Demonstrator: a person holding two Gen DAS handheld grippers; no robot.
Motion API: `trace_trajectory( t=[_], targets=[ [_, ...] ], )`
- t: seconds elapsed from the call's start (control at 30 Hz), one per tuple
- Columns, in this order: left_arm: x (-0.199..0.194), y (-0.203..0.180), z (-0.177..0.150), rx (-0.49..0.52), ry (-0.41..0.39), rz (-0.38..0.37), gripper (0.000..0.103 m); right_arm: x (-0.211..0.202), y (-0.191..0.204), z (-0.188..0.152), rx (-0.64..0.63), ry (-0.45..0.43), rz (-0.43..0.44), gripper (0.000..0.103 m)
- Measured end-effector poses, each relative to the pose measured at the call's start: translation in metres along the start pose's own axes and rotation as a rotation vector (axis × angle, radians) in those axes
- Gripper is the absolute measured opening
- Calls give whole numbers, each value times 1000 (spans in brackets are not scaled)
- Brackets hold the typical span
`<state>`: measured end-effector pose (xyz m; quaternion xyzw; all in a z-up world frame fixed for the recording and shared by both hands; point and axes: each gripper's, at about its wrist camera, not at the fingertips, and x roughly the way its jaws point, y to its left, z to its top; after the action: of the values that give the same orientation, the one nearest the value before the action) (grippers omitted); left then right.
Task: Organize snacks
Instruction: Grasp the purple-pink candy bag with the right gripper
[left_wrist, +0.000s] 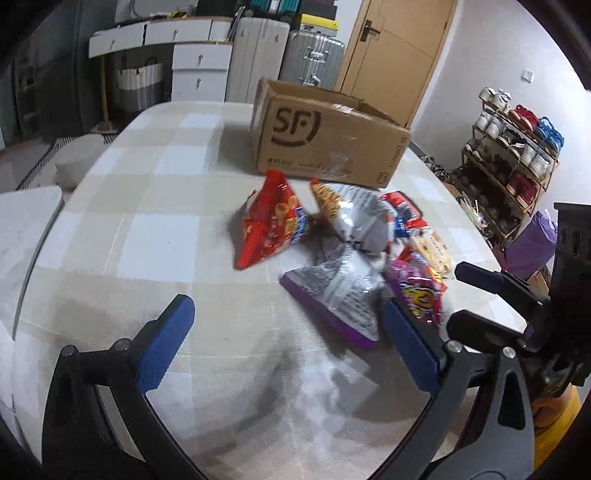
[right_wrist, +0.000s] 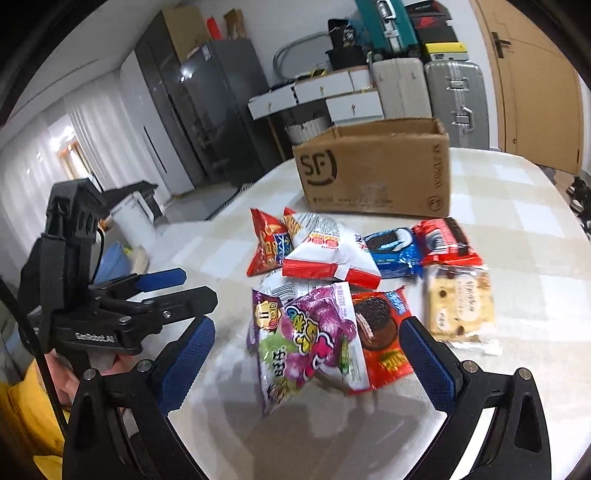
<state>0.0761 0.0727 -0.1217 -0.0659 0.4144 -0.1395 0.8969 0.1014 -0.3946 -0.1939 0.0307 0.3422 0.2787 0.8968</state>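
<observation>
Hovering above a table draped in a beige-and-white checked cloth, both tools stand with their blue-padded jaws spread wide and hold nothing. The left tool has only bare cloth and the near corner of a purple-edged packet between its fingers, and its pads press on nothing. The right tool frames a purple gummy packet and a red cookie packet lying side by side, with its pads clear of both.

The snacks sit in a loose heap near the middle of the table, just in front of an open cardboard box marked "SF". Closest to the box are a red chip bag and a white-and-red bag leaning on each other. To their right lie a blue cookie packet and a red-and-black packet, touching. A clear-wrapped pale biscuit packet lies at the right edge of the heap, beside the red cookie packet.

In the right wrist view the left tool appears at the left, held by a hand with a yellow sleeve below it. Behind the table stand suitcases, white drawers and a wooden door; the left wrist view also shows a shoe rack at the right.
</observation>
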Motion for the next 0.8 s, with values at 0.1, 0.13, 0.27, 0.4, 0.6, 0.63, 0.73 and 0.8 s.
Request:
trace_trajectory(
  t=[0.1, 0.13, 0.27, 0.4, 0.6, 0.63, 0.73, 0.8],
  targets=[
    [8, 10, 1, -21, 10, -8, 102, 16, 1, 3, -19, 28, -3, 99],
    [12, 13, 2, -27, 16, -6, 102, 23, 0, 3, -16, 43, 3, 99],
    [21, 21, 1, -35, 33, -6, 102, 34, 1, 0, -32, 66, 7, 82],
    [28, 25, -1, -43, 46, -6, 101, 38, 11, -2, -93, 73, -48, 69],
    [26, 26, -1, -43, 45, 4, 101, 36, 16, -9, -115, 52, -54, 58],
    [25, 26, -1, -41, 44, 6, 101, 34, 15, -10, -112, 47, -54, 58],
    [21, 24, -3, -35, 41, 10, 101, 27, 10, -11, -84, 33, -27, 54],
    [19, 22, -4, -31, 43, 15, 101, 24, 7, -13, -65, 30, -21, 54]
  ],
)
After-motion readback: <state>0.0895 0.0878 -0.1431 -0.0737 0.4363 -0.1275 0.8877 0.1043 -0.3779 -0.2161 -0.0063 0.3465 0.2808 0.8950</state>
